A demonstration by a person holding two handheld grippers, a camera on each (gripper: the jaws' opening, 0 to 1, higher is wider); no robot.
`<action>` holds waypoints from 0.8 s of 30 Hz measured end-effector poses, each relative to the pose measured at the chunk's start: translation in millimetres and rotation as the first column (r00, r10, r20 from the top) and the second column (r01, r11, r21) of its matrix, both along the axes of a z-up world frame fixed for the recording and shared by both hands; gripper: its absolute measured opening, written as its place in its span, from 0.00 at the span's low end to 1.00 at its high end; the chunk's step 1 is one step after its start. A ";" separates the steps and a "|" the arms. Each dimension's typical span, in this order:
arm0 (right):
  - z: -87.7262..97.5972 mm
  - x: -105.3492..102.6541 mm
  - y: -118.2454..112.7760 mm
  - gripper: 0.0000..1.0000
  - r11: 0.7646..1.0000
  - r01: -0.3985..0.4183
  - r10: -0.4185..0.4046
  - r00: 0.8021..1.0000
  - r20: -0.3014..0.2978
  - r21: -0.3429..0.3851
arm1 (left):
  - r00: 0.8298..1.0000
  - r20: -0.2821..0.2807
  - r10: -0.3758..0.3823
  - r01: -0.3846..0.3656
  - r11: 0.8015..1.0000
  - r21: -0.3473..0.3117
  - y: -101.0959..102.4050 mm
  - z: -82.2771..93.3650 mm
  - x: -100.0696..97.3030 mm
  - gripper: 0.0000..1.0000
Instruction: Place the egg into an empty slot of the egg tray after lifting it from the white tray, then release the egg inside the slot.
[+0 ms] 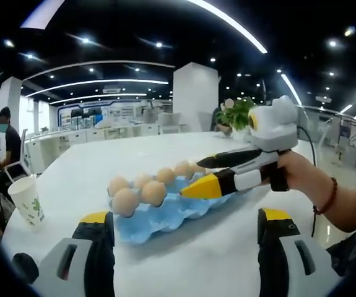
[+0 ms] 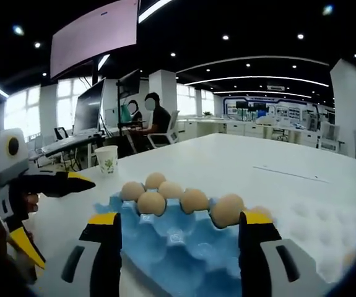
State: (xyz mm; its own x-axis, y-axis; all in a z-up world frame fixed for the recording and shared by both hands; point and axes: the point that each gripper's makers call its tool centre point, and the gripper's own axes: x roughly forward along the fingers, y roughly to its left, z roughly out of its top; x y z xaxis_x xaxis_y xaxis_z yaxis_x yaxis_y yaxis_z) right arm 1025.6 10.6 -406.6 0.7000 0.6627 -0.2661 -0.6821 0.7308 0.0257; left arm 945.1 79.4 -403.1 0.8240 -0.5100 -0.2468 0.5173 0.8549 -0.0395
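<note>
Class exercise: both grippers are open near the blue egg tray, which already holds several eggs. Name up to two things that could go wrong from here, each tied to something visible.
1. The right gripper hangs open just over the blue egg tray; dipping lower, a jaw might knock a seated egg.
2. The paper cup stands near the table edge; a wide swing of the left gripper might tip it.

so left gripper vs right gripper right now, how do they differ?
The right gripper reaches over the blue egg tray; the left gripper hangs beside it, off the tray. In the right gripper view, an egg sits just ahead of the right gripper; nothing sits at the left gripper's tips. Both are open, black with yellow tips.
</note>
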 end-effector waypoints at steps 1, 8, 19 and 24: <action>1.4 0.1 -3.2 0.80 1.000 0.005 -0.005 1.000 0.003 0.004 | 1.000 -0.002 0.000 0.000 1.000 0.004 -1.0 -0.5 0.2 0.98; 4.6 3.0 -23.2 0.80 0.999 0.042 -0.042 0.999 0.015 0.001 | 1.000 0.001 0.005 -0.005 1.000 0.007 -4.4 1.3 2.7 0.99; 9.5 10.3 -65.5 0.80 0.989 0.147 -0.147 0.989 0.020 0.015 | 1.000 0.000 0.028 -0.028 1.000 -0.009 -2.5 1.3 4.6 0.99; 10.6 14.5 -86.4 0.80 0.980 0.196 -0.196 0.980 0.017 0.025 | 1.000 -0.004 0.029 -0.029 1.000 -0.001 -2.4 0.0 6.3 0.98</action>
State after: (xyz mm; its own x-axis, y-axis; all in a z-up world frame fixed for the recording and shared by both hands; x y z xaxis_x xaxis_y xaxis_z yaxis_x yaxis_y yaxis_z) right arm 1040.1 -75.8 -396.0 0.8218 0.5181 -0.2372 -0.5264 0.8497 0.0321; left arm 951.4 77.0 -403.1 0.8375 -0.4861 -0.2496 0.4919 0.8696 -0.0429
